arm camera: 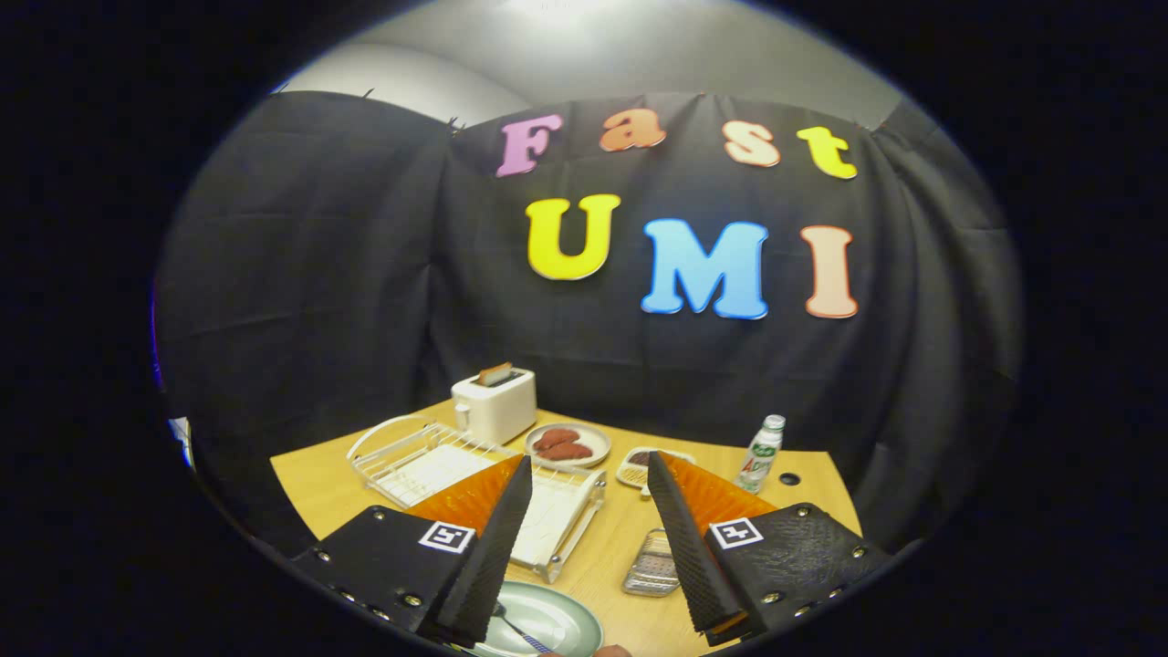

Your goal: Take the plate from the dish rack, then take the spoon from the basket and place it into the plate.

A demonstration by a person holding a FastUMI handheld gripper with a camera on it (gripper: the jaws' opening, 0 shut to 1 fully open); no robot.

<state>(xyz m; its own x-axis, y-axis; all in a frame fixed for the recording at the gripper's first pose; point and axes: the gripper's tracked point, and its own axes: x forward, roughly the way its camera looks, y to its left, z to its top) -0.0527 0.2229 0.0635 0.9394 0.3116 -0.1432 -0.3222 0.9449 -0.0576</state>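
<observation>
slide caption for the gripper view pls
Open gripper above the table, spoon lying in the plate between its fingers, dish rack beyond.

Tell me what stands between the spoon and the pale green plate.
Nothing visible does: the spoon already lies in the pale green plate on the wooden table, between the open gripper fingers.

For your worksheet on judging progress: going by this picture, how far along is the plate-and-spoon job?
Looks essentially done. The plate lies on the table, out of the dish rack, and the spoon rests in it. Nothing is in hand: the gripper is open, its fingers above the plate. The small basket lies beside it. Nothing obvious remains.
</observation>
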